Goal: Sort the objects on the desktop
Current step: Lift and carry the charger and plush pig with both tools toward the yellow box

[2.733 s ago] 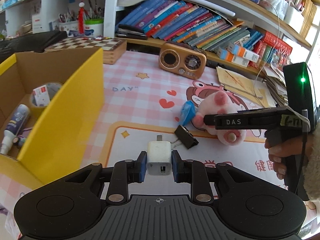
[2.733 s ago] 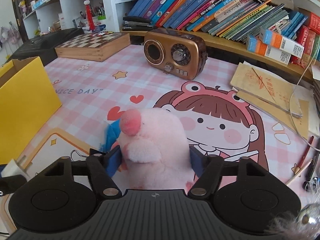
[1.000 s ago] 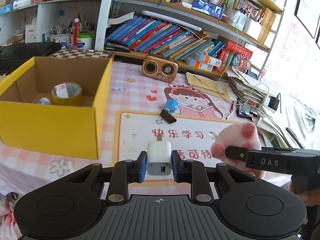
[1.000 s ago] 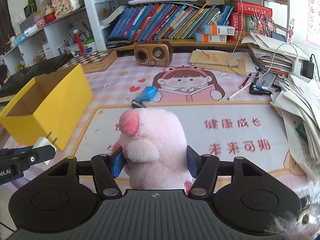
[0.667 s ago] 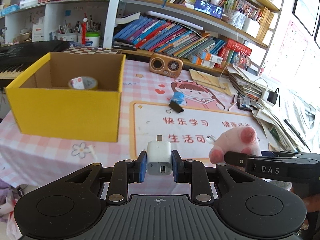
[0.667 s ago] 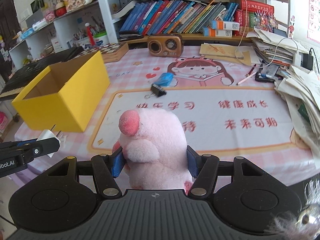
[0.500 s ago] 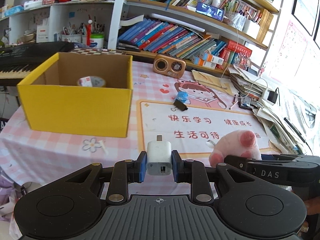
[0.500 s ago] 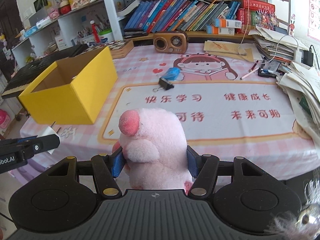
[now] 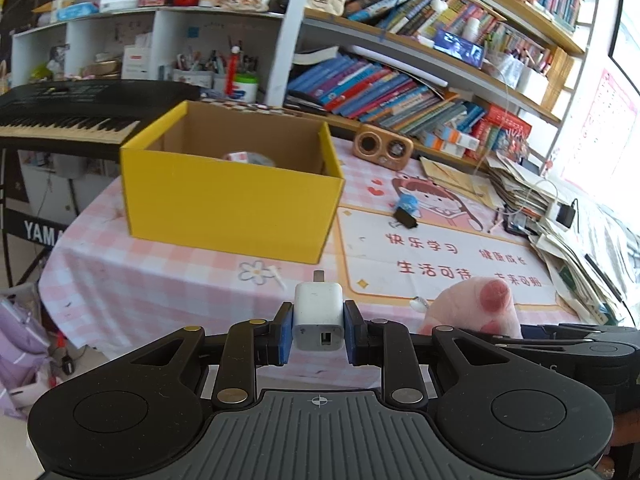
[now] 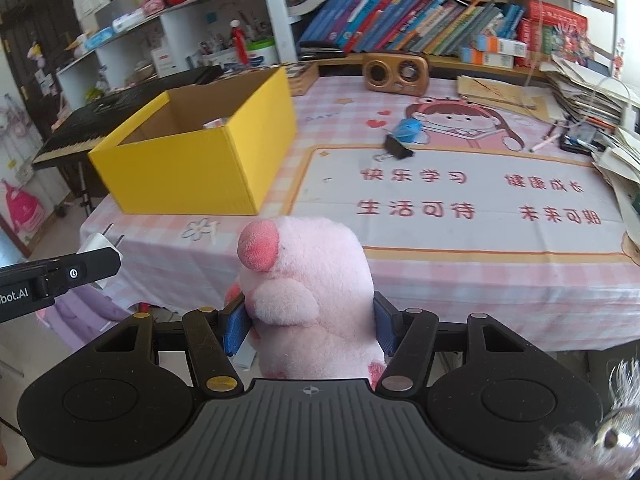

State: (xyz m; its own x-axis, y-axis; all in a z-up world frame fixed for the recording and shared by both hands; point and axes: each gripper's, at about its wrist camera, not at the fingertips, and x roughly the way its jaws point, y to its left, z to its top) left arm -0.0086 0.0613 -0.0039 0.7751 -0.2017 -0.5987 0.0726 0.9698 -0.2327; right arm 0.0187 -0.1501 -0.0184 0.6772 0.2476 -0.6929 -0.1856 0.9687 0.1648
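My left gripper (image 9: 318, 330) is shut on a small white USB charger plug (image 9: 318, 314), its prongs pointing ahead. A pink plush pig (image 10: 308, 292) is squeezed between the blue pads of my right gripper (image 10: 306, 322). Both grippers hang off the near edge of the table, in front of it. The open yellow cardboard box (image 9: 236, 200) stands on the table's left part; a tape roll (image 9: 248, 159) shows inside. In the right wrist view the box (image 10: 200, 160) is ahead to the left, and the left gripper's finger with the charger (image 10: 96, 246) is at the far left.
A black binder clip (image 10: 396, 151) and a blue object (image 10: 409, 129) lie mid-table on the pink printed mat (image 10: 472, 196). A wooden radio (image 10: 396, 72), book rows and paper stacks line the back and right. A black keyboard (image 9: 68, 120) stands left of the table.
Both grippers have pulled back from the table with their loads; the box and mat now look farther away and the table's near edge and the floor have come into view.
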